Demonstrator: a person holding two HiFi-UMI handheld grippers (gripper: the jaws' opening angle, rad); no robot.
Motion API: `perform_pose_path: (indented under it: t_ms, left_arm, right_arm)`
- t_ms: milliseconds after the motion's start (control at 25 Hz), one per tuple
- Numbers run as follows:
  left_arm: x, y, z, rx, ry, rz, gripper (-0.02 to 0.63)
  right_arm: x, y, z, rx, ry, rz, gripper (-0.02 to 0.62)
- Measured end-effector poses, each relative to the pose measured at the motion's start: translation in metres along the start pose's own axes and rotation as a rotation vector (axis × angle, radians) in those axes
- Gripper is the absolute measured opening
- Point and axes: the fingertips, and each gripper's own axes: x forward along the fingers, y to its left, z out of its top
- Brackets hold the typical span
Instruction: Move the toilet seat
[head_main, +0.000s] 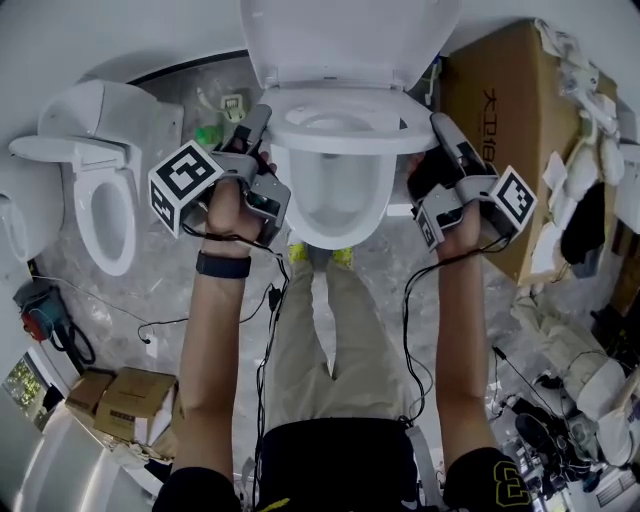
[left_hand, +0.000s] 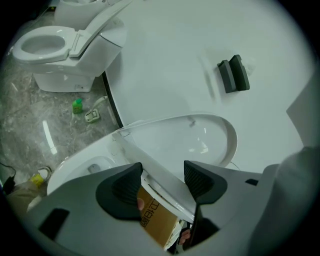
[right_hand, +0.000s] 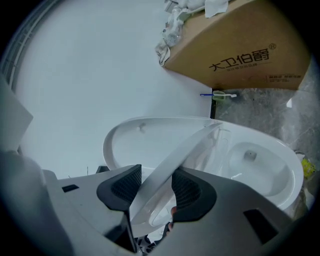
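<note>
The white toilet stands just ahead of me with its lid raised against the wall. The toilet seat is lifted off the bowl rim, tilted, with a gripper at each side. My left gripper is at the seat's left edge. In the left gripper view the seat runs between the jaws against one pad, with a gap to the other. My right gripper is at the right edge. There the seat fills the space between both pads.
A second toilet stands on the marble floor at the left. A large cardboard box stands close on the right, with cloths and clutter beyond it. Small boxes sit at lower left, and a green item lies on the floor. Cables trail from both grippers.
</note>
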Motion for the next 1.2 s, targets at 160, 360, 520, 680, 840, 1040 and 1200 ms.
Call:
perform_pose_path:
  t_ms: [160,360,520,680,840,1040,1200]
  left_arm:
    - [0.008,-0.005,0.006,-0.024,-0.004,-0.033,0.288]
    - [0.028,-0.022,0.026,-0.058,-0.005,-0.052,0.292]
    - [0.034,-0.027,0.032,-0.091,-0.007,-0.066,0.293]
    - [0.043,-0.035,0.040,-0.123,-0.015,-0.075,0.293]
    - [0.055,-0.045,0.049,-0.164,-0.032,-0.093,0.293]
    - [0.069,-0.057,0.063,-0.213,-0.052,-0.113,0.291]
    - [0.080,-0.066,0.071,-0.230,-0.049,-0.143,0.282]
  right_arm:
    - [0.009,0.006,0.005,0.006,-0.004,0.016,0.215]
    - [0.034,0.025,0.016,0.006,-0.002,0.014,0.216]
    - [0.042,0.032,0.021,0.010,-0.010,0.011,0.218]
    - [0.053,0.040,0.030,0.024,-0.016,0.007,0.218]
    - [0.068,0.050,0.040,0.040,-0.010,0.023,0.218]
    - [0.085,0.063,0.048,0.034,-0.019,0.064,0.218]
    - [0.099,0.072,0.058,0.016,-0.040,0.093,0.216]
